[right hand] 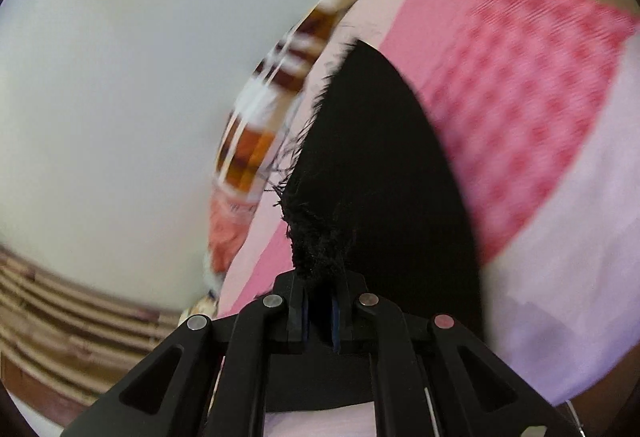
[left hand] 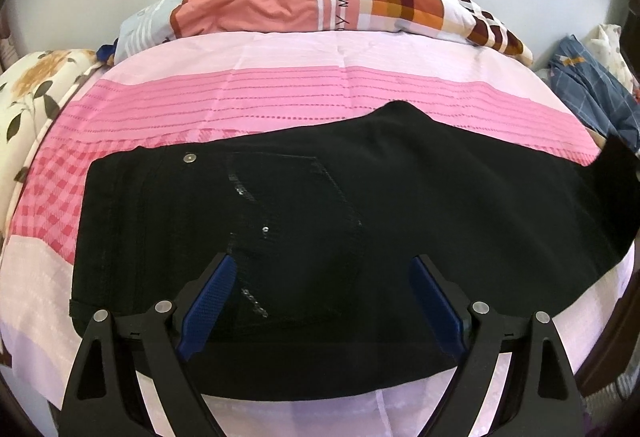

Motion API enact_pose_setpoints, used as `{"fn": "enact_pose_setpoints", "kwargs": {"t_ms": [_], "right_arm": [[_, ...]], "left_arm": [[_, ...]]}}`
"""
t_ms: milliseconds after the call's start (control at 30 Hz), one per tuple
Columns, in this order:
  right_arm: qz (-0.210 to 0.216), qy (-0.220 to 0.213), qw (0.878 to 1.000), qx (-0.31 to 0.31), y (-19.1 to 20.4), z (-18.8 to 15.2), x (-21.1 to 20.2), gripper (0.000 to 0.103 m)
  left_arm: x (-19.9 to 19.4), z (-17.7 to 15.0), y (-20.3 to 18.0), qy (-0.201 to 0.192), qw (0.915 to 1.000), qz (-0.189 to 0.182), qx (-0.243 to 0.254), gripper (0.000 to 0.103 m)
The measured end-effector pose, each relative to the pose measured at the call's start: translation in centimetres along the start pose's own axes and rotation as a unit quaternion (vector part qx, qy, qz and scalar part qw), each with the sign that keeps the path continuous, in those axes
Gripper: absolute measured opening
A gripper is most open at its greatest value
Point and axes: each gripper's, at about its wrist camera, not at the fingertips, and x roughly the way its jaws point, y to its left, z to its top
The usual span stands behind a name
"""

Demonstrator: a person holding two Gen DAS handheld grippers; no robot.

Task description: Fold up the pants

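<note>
- Black pants lie on bed, long axis left-right, waist left.
- My left gripper hovers over waist end, fingers spread, empty.
- My right gripper fingers clench frayed hem at right end.

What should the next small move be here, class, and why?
Probably carry the frayed hem across toward the waistband. The right gripper is shut on that hem, while the black pants lie flat on the pink bedsheet. The left gripper, open above the waist end, grips nothing.
</note>
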Motion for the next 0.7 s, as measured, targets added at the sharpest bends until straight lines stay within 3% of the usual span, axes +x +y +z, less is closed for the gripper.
{"fn": "enact_pose_setpoints", "kwargs": {"t_ms": [333,700], "right_arm": [[0.055,0.138,0.988,-0.032,5.8,-8.1,11.2,0.008],[0.049,0.227,0.971,-0.05,6.8,-14.8,16.1,0.008]], "left_arm": [[0.1,-0.3,-0.1,0.005,1.0,-0.004,0.0,0.089],[0.9,-0.8,1.0,0.017,0.9995,-0.013,-0.024,0.09]]}}
